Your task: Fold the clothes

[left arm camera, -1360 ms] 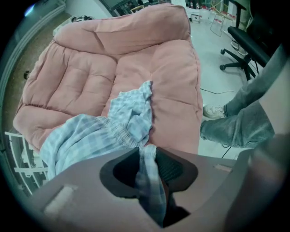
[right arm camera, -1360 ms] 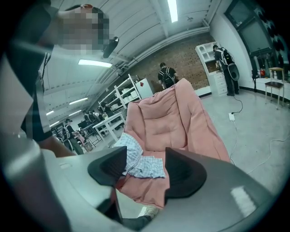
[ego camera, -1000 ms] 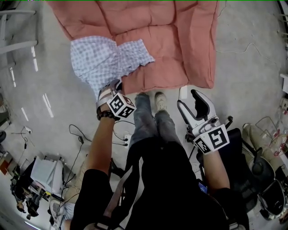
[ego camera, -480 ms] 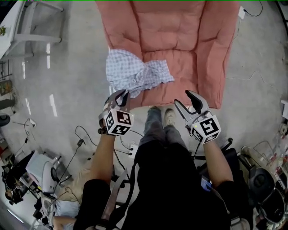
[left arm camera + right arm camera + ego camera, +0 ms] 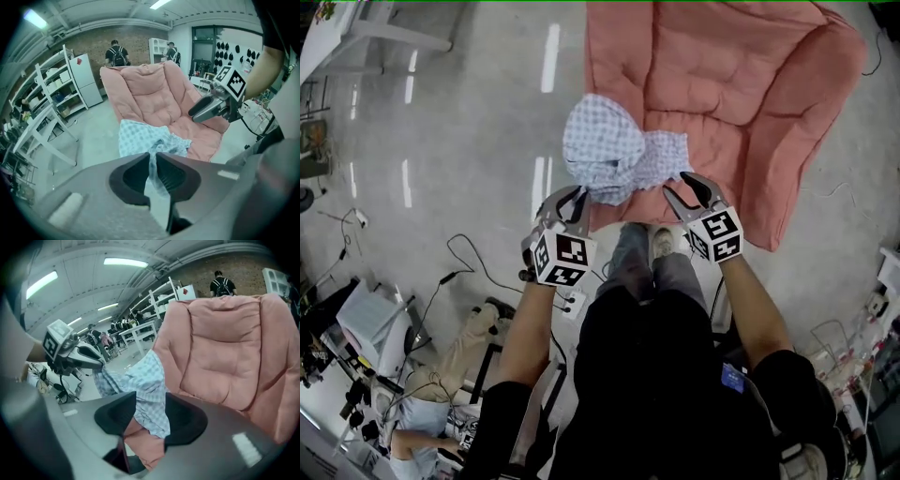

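A blue-and-white checked garment (image 5: 614, 155) hangs bunched over the front left edge of a pink padded chair cushion (image 5: 741, 84). My left gripper (image 5: 572, 197) is shut on one end of it; in the left gripper view a strip of the cloth (image 5: 152, 164) is pinched between the jaws. My right gripper (image 5: 686, 185) is at the garment's right end. Its jaws are closing with the checked cloth (image 5: 147, 385) between them, the pads still apart. Each gripper shows in the other's view: the right gripper (image 5: 211, 105) and the left gripper (image 5: 89, 357).
The person's shoes (image 5: 661, 244) stand on the grey floor just below the cushion. Cables (image 5: 464, 272) trail on the floor at left, beside boxes and gear (image 5: 375, 337). White racks (image 5: 56, 103) and people (image 5: 116, 54) are in the background.
Both grippers have risen toward the cushion's edge. The garment is more bunched and lifted. The right gripper has come up to its right end and its jaws have narrowed around the cloth.
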Action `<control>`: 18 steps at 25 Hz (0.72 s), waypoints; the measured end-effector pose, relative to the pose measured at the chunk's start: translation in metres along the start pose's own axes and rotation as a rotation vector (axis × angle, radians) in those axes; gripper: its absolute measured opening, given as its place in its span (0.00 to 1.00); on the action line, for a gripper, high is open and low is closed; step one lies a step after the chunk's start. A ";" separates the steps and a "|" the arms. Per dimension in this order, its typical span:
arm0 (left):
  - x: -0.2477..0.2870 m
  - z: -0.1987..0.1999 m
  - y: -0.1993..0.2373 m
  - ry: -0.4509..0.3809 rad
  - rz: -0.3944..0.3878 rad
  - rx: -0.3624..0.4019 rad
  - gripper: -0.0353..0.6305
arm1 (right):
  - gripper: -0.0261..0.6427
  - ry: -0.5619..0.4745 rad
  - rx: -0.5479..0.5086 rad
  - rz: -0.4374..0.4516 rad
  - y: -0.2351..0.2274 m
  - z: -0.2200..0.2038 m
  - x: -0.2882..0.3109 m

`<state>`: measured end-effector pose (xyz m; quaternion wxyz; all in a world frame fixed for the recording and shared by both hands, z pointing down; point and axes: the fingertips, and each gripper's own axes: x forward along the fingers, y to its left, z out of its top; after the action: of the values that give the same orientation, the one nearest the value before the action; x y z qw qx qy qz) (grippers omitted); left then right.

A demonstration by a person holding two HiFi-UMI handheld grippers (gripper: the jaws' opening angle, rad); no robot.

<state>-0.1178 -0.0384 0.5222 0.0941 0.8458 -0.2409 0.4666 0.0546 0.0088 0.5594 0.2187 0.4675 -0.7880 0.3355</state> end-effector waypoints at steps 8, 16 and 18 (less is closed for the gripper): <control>0.003 -0.048 0.009 0.038 -0.020 -0.048 0.13 | 0.33 0.115 0.082 0.044 -0.006 -0.017 0.084; 0.000 -0.066 0.021 0.054 -0.026 -0.104 0.13 | 0.33 0.253 -0.309 0.050 -0.001 -0.043 0.085; 0.003 -0.070 0.029 0.052 -0.023 -0.120 0.13 | 0.33 0.268 -0.496 0.065 0.006 -0.047 0.092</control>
<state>-0.1833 -0.0376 0.5611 0.1562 0.8289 -0.2561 0.4722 0.0076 -0.0093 0.6500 0.4177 0.3257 -0.8247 0.1983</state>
